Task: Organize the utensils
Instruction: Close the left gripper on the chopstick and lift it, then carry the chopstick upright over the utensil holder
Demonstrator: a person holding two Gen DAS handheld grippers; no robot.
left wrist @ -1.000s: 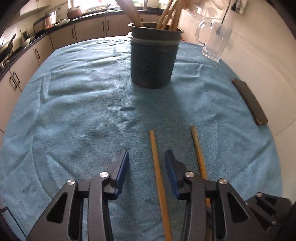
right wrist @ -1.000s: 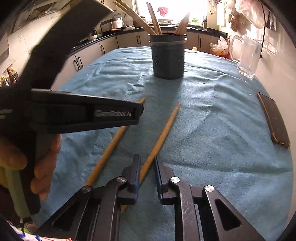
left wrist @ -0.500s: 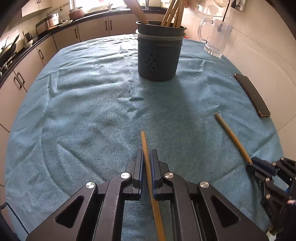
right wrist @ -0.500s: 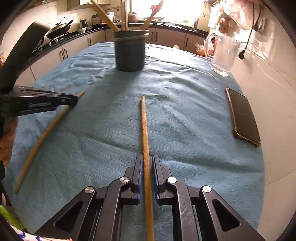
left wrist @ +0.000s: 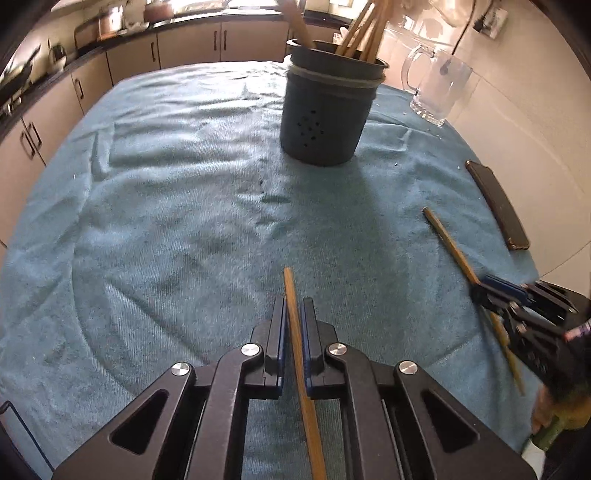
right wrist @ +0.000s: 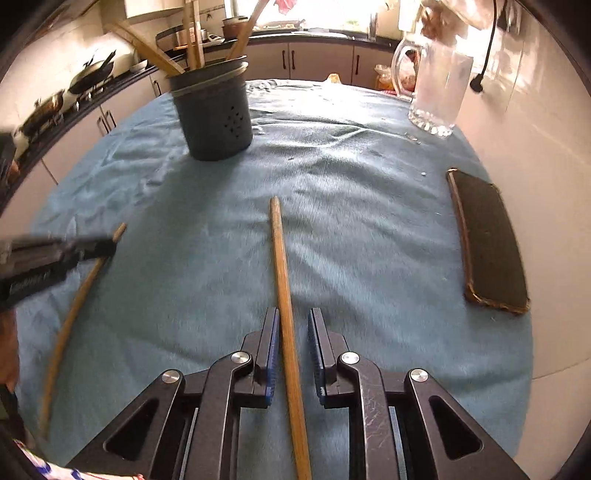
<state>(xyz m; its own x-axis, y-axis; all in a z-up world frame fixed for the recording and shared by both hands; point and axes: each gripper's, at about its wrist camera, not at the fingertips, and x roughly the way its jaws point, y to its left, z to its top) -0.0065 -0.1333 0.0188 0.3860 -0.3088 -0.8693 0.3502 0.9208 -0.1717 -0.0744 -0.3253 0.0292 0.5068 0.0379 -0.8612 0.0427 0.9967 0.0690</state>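
With the left gripper [left wrist: 293, 325] clamped on 1 stick [left wrist: 295, 332] and the right gripper [right wrist: 293, 354] slightly parted around the other stick [right wrist: 282, 266], tighten the right, then lift both level toward the holder [left wrist: 327, 114] across the worktop [left wrist: 166, 206].

Ahead of your left gripper [left wrist: 293, 317] bare cloth [left wrist: 177, 206] runs to the holder [left wrist: 325, 118]; mug [left wrist: 437, 90] and phone [left wrist: 496, 205] crowd the right.

Beige cabinets [left wrist: 184, 48], bright window [right wrist: 332, 14], white wall [right wrist: 535, 110].
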